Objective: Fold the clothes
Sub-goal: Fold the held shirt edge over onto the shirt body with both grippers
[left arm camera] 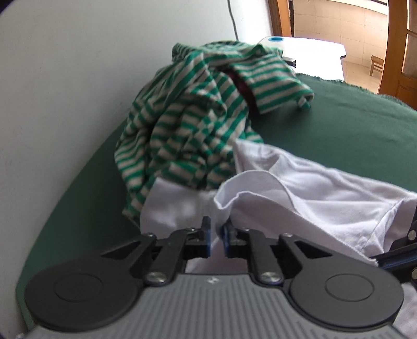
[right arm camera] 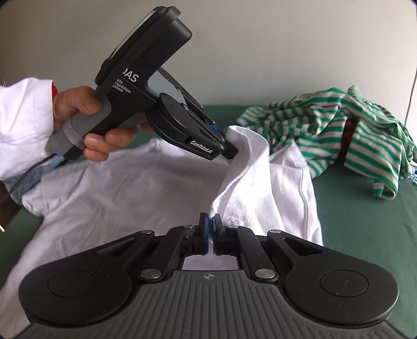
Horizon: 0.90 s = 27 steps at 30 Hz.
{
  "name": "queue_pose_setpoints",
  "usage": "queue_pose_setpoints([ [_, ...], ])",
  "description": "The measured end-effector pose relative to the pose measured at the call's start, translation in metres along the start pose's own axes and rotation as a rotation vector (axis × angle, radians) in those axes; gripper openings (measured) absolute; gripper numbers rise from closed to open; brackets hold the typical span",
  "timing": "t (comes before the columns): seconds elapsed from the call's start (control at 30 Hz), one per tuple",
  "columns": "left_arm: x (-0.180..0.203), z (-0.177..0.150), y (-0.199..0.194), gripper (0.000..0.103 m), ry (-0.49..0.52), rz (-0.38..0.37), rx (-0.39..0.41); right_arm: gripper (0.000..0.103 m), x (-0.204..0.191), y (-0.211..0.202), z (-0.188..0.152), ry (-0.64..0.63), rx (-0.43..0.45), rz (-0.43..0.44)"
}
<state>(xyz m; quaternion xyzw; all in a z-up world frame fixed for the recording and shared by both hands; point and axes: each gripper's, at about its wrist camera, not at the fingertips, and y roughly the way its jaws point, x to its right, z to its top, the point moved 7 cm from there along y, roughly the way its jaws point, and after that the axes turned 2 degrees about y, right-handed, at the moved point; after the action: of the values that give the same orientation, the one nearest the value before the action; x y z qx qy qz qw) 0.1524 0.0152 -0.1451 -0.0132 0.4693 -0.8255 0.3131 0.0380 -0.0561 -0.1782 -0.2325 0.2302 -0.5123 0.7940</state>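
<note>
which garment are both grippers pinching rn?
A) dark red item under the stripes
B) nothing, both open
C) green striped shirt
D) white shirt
D: the right gripper and the left gripper are each shut on a raised fold of the white shirt, while the green striped shirt lies crumpled and untouched behind it on the green tabletop.

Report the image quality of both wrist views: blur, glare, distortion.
Left wrist view: motion blur softens the striped shirt; the doorway is overexposed; fisheye bends the green table edge. Right wrist view: sharper, even light, though the white shirt nearly washes out; corners vignette.
</note>
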Motion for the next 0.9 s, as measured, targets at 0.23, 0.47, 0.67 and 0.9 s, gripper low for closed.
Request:
queue_pose_setpoints([
  [0.23,-0.009,-0.04,-0.001,0.043,0.028,0.022,-0.032,0.012,-0.02,0.02,-0.026,-0.025,-0.121,0.01],
  [0.47,-0.021,-0.057,-0.034,0.042,-0.028,0.024,0.021,0.026,-0.005,-0.032,-0.005,0.091,0.033,0.094],
  [0.67,-0.005,-0.046,-0.032,0.042,-0.081,-0.044,0.059,0.03,-0.012,0.003,-0.015,0.066,-0.056,0.013],
  [0.9,0.011,-0.042,-0.001,0.039,-0.162,-0.126,0.045,0.007,-0.031,0.018,-0.031,-0.076,-0.104,-0.086],
])
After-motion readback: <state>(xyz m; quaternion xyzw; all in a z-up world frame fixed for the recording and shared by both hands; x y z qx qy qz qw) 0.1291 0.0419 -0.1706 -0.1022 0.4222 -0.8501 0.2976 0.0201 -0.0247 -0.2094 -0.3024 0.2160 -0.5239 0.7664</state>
